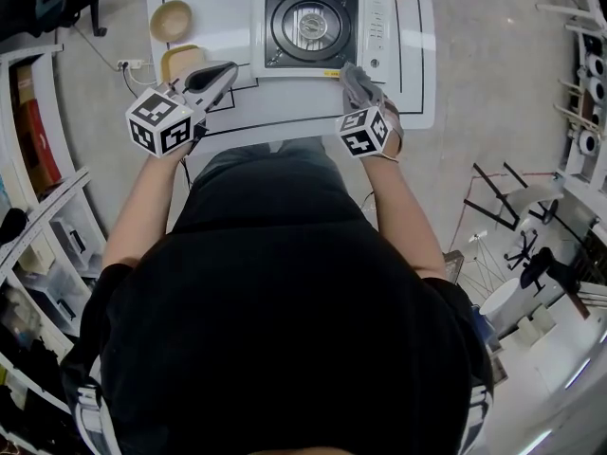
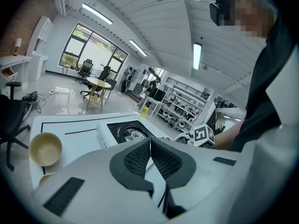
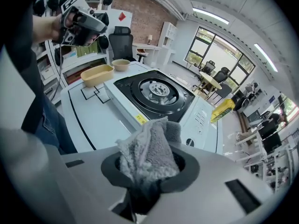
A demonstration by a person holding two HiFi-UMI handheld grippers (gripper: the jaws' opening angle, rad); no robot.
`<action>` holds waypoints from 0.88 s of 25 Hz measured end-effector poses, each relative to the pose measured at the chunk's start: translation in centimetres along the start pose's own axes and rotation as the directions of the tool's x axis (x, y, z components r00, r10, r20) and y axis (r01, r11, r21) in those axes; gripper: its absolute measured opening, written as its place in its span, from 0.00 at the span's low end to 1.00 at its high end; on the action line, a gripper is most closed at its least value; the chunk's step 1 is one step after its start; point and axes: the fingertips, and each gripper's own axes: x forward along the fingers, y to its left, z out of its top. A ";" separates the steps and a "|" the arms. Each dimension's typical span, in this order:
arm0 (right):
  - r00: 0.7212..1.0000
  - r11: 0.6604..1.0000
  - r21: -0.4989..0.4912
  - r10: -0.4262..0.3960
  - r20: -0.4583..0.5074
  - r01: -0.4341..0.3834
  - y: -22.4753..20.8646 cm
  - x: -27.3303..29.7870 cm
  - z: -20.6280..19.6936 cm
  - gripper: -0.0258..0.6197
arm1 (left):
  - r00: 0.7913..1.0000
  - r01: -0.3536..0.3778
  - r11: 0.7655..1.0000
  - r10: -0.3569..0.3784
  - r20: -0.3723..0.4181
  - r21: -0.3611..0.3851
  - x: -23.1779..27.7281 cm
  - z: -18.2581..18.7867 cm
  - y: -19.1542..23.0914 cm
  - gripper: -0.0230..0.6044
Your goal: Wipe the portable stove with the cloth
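While the bench (image 1: 294, 110) leaves a bare strip between its near edge and the portable stove (image 1: 311, 25), a bowl (image 1: 171, 19) and tray (image 1: 178, 60) fill its left side. The white stove has a black burner plate. The right tongs (image 3: 150, 169) clamp a crumpled grey cloth (image 3: 148, 146) by the stove's near right corner. The left tongs (image 2: 150, 143), closed together and empty, hover near the tray.

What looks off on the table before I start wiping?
Nothing stands out. The portable stove sits square inside its marked outline, the bowl and tray rest open side up to its left, and no spill shows. The cloth is bunched in the right tool; the left tool is shut and empty.
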 end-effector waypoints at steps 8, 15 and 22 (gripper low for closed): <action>0.997 0.998 -0.033 0.060 0.044 -0.058 3.9 0.5 2.7 0.21 | 1.000 -0.008 1.000 0.008 0.004 -0.005 -1.4 -1.2 -0.2 0.08; 0.991 0.989 -0.109 0.111 0.080 -0.102 7.3 0.9 5.7 0.21 | 1.000 -0.027 1.000 0.027 0.009 -0.011 -3.1 -2.5 -0.4 0.08; 0.982 0.974 -0.173 0.164 0.099 -0.145 10.5 1.0 8.8 0.21 | 0.999 -0.050 0.999 0.050 0.016 -0.022 -5.1 -3.5 -0.2 0.08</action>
